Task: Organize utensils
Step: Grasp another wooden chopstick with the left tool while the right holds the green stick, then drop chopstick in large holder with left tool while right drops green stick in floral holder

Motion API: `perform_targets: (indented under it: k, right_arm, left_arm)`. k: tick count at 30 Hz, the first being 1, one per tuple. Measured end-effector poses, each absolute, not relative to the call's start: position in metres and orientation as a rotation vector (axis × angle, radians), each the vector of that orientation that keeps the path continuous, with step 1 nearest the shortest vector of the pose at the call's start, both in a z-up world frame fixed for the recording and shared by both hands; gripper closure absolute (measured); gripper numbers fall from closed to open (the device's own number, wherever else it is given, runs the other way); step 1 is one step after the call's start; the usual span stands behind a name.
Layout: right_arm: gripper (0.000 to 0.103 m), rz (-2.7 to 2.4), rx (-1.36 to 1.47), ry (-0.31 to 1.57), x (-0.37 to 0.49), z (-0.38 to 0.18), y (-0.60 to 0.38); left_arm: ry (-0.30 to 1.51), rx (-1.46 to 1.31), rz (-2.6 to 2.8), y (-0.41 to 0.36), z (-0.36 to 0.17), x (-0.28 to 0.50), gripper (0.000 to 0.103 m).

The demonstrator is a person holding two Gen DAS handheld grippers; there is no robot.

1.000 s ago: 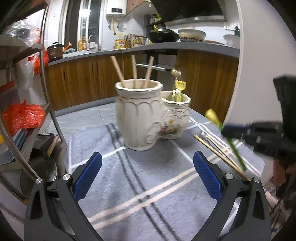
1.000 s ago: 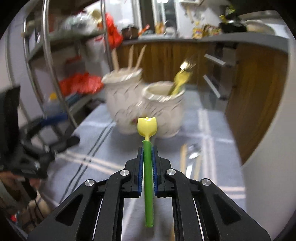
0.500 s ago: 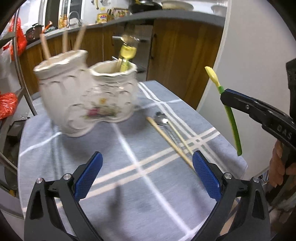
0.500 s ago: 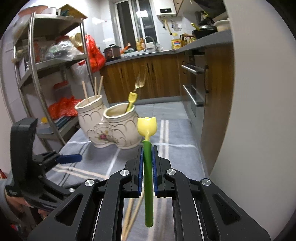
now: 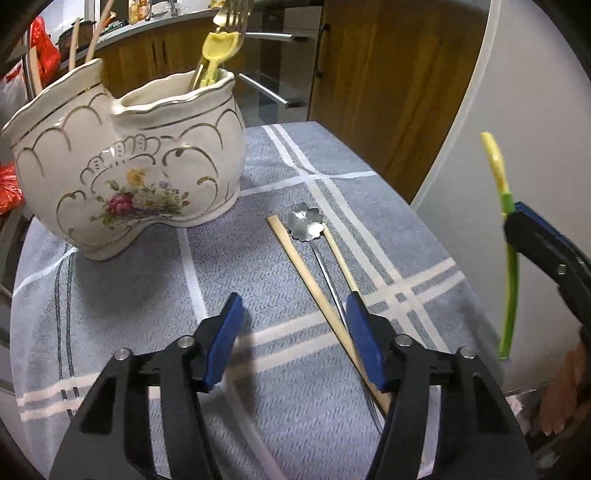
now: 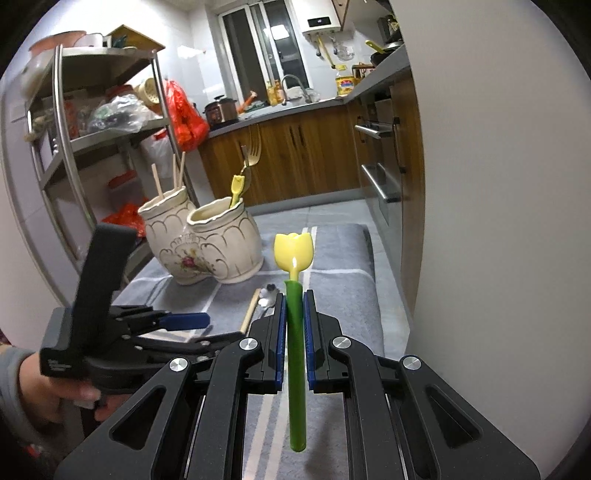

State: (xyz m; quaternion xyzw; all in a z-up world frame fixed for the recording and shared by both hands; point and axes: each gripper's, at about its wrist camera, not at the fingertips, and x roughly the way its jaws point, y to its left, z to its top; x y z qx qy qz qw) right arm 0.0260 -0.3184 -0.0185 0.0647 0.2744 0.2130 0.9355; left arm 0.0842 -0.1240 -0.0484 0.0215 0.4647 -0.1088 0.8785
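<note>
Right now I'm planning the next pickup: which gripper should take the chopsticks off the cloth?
Left. The left gripper hangs open over the chopsticks; the right gripper is shut on the tulip spoon.

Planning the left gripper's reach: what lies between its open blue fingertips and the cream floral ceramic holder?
In the left wrist view, only bare grey striped tablecloth separates the left gripper from the cream floral ceramic holder.

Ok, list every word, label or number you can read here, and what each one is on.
No text is legible in either view.
Small white print on the body of the left tongs: too small to read.
Display on the water heater: blurred.
Yellow label on the bottle: blurred.
</note>
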Motion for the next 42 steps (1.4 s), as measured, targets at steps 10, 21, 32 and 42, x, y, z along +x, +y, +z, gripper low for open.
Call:
perform_targets:
  k: [10, 21, 32, 42]
  right_arm:
    - [0.093, 0.459, 0.158, 0.556, 0.025, -0.023, -0.32]
    - [0.093, 0.471, 0.157, 0.554, 0.022, -0.02, -0.317]
    - [0.093, 0.48, 0.153, 0.543, 0.019, -0.016, -0.309]
    - [0.093, 0.52, 0.132, 0.526, 0.024, -0.004, -0.279]
  left_arm:
    - [0.985, 0.076, -0.192, -0.131, -0.046, 0.096, 0.066]
    - [1.026, 0.095, -0.245, -0.128, -0.05, 0.114, 0.095]
    - [0.875, 0.051, -0.404, -0.089, -0.036, 0.08, 0.097]
    - [0.635, 0.05, -0.416, -0.055, -0.015, 0.042, 0.097]
